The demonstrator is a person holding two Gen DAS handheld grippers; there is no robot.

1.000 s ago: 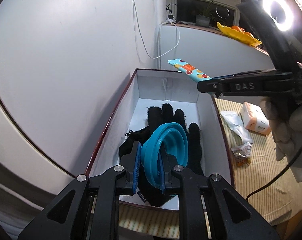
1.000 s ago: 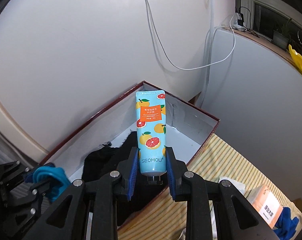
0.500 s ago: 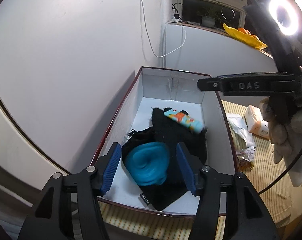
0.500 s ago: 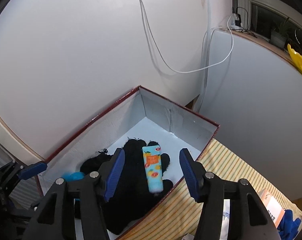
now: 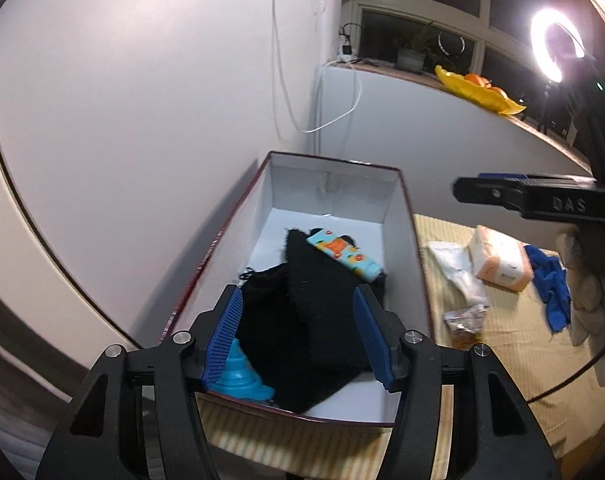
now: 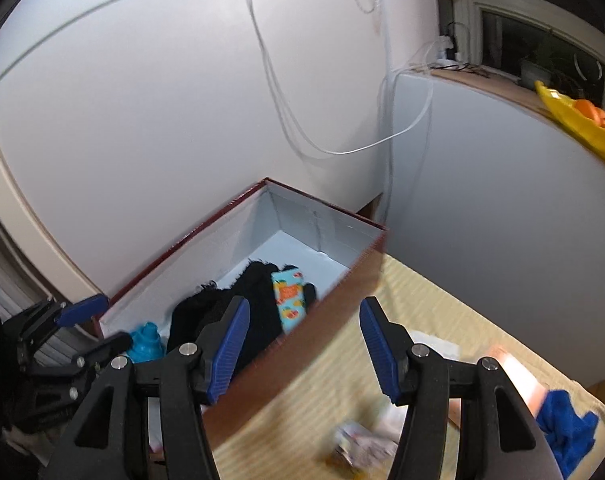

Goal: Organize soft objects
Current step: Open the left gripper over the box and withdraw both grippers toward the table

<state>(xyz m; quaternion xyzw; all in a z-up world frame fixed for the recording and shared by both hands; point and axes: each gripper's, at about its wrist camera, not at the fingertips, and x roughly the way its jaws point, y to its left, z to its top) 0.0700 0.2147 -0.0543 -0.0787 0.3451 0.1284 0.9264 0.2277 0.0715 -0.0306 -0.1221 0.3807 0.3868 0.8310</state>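
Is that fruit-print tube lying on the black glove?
Touching. In the left wrist view the tube lies across the black glove inside the box, no gap between them.

Striped mat point(image 5: 498, 344) bears box point(image 5: 406, 216), packet point(image 5: 500, 258), perhaps cloth point(image 5: 552, 280).
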